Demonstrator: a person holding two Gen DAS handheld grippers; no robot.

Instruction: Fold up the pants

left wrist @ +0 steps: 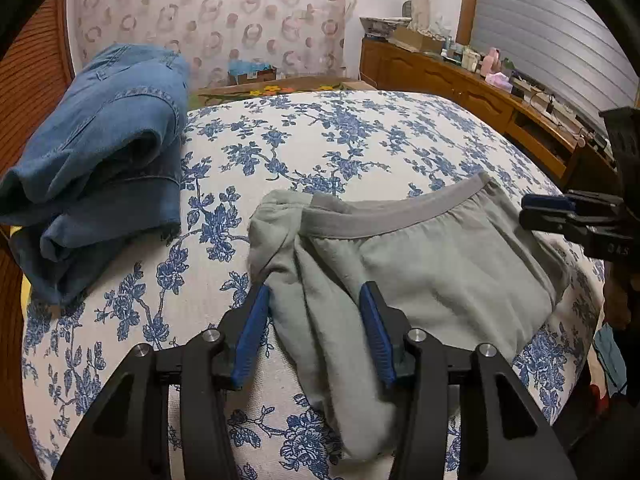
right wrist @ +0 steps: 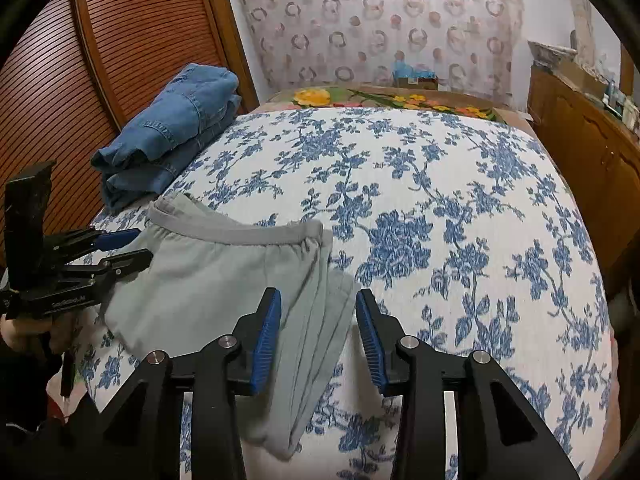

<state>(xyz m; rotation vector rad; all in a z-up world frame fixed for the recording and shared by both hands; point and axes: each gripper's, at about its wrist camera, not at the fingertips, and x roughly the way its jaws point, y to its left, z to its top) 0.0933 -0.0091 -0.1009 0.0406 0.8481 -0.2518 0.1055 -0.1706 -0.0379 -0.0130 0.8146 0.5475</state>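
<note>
Bed (right wrist: 460, 184), floral blue-and-white cover, carried everything. Denim jeans (left wrist: 100, 152), already folded into a bundle, sat at the far left edge by the slatted wardrobe door (right wrist: 80, 60), well apart from my work.

The grey pants (left wrist: 420, 256) lay folded at the near edge of the bed, waistband (left wrist: 400, 212) on the far side, running left to right. The long axis of the folded bundle ran across me, from one gripper to the other. The bunched leg end draped toward me on the left side; stacked fold edges showed on the right side.

My left gripper (left wrist: 316, 332) pointed down over the left end, jaws apart, the bunched fabric lying between the blue pads (left wrist: 252, 336) but not pinched. My right gripper (right wrist: 318, 340) hung over the right end, jaws likewise apart, straddling the layered edge with no clamp on it. Neither gripper held cloth.

Judgement: each hand was equally near its own end, so any further fold would turn on bringing one end across that long axis toward the other. If the fold counts as finished, the pants would only need squaring up.
</note>
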